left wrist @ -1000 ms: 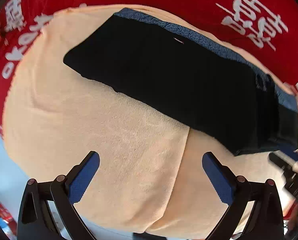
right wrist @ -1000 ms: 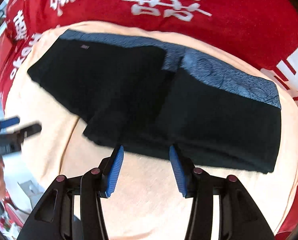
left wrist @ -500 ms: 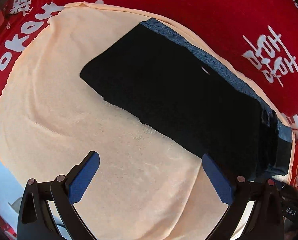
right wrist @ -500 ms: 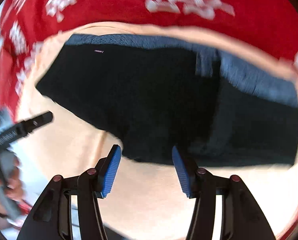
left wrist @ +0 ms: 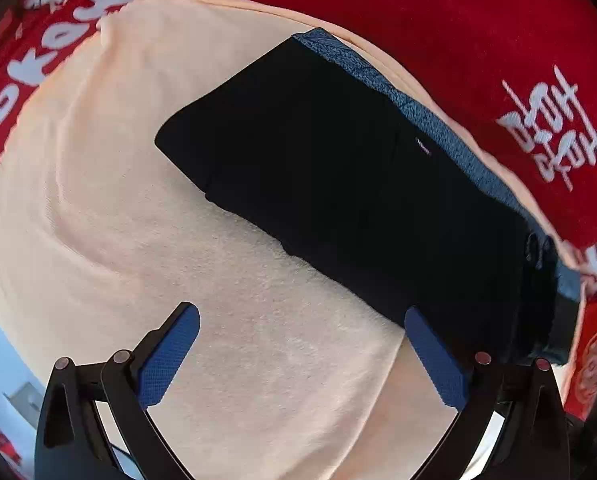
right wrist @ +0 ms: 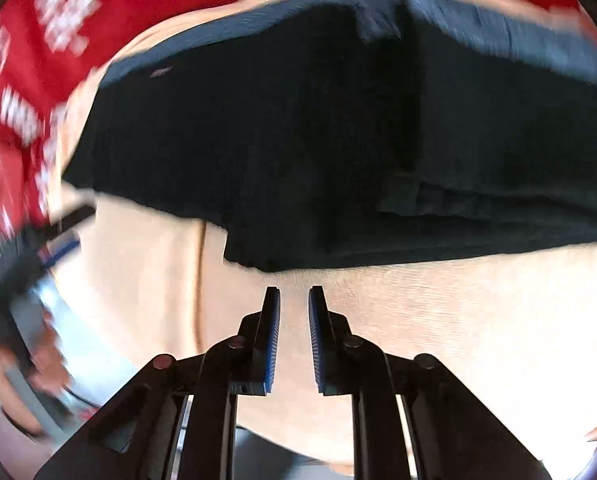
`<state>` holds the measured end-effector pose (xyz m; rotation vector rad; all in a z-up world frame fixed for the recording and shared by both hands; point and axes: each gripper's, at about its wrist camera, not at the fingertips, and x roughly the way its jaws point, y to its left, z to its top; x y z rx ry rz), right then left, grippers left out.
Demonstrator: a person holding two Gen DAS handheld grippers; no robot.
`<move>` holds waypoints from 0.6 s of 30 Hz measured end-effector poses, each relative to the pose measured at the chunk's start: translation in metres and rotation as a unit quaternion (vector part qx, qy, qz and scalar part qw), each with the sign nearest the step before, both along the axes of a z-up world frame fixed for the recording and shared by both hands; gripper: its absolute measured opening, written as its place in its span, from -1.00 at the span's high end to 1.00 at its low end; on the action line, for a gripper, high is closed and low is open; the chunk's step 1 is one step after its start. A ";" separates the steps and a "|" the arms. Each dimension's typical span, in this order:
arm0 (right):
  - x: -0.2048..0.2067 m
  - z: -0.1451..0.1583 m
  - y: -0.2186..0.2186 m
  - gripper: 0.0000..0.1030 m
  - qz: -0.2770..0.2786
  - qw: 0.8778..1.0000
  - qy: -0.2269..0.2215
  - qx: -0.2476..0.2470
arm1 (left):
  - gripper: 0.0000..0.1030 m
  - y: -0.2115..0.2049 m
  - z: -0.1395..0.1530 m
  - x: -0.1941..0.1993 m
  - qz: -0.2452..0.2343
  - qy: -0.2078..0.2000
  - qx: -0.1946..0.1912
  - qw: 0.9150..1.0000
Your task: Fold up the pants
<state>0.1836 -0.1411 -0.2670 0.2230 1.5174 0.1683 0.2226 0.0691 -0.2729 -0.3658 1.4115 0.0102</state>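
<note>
Peach towel [left wrist: 146,240] spread beneath black pants [left wrist: 338,184], red printed cloth [left wrist: 478,40] behind, left gripper [left wrist: 298,354] spread wide, right gripper [right wrist: 293,336] nearly closed on nothing, right view blurred.

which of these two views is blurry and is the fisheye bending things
Right wrist view: motion-smeared, the pants and red cloth streaked. Left wrist view: sharp, towel weave and the pants' small label crisp. Both bow straight edges toward the dark round rim.

Peach towel [left wrist: 226,320] over red cloth [left wrist: 478,40]
</note>
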 end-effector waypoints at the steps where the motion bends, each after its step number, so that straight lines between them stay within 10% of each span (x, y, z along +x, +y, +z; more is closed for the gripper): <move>1: 0.004 0.007 0.004 0.61 0.011 1.000 -0.020 -0.019 | -1.00 0.001 -0.001 0.001 0.005 -0.001 -0.007 1.000; 5: 0.031 0.021 0.026 -0.31 0.063 0.991 -0.090 -0.070 | -1.00 0.013 -0.001 0.004 0.029 -0.015 -0.041 0.999; 9: 0.039 -0.013 0.030 -0.31 0.080 0.995 -0.030 -0.048 | -1.00 0.024 -0.012 0.010 0.051 -0.019 -0.088 0.995; 18: 0.029 -0.016 0.038 -0.37 0.110 0.990 -0.057 -0.061 | -1.00 0.032 -0.029 0.025 0.072 -0.069 -0.206 0.973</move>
